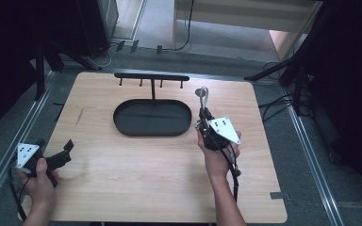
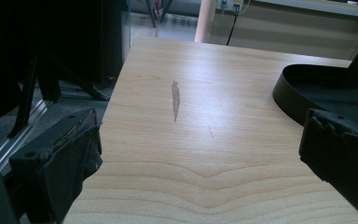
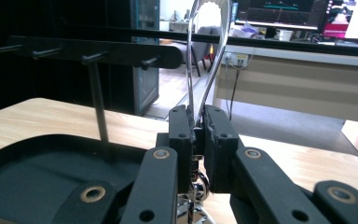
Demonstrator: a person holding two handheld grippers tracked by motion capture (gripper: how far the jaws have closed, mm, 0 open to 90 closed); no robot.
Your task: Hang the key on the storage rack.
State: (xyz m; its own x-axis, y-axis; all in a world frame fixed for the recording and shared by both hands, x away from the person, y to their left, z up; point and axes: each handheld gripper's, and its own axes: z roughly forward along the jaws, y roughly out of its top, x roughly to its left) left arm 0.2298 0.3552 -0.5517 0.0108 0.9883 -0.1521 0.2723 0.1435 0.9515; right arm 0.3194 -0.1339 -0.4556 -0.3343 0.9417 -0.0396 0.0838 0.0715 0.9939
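My right gripper (image 1: 204,114) is pinched tight on a thin metal loop (image 1: 204,95), the shiny wire rising upright from between the jaws; in the right gripper view the loop (image 3: 208,56) climbs past the top of the frame, and a bit more chrome shows below the jaws, though I cannot tell what that part is. I hold it just off the right end of the black oval tray (image 1: 152,117), above the bare wooden table (image 1: 136,174). The tray sits toward the far middle of the table, and its floor looks bare; from the right gripper view I see only dark, smooth bottom inside its low wall (image 3: 37,144). A thin post stands up from the tray's far edge and carries a black bar with four short pegs (image 1: 152,76), none of them with anything hung on it. The loop's top is near the bar's right end but apart from it. My left gripper (image 1: 59,155) rests at the near left edge of the table, well away from the tray, jaws spread wide with nothing between them, just bare wood (image 2: 200,140) and a grey scuff mark (image 2: 175,100).
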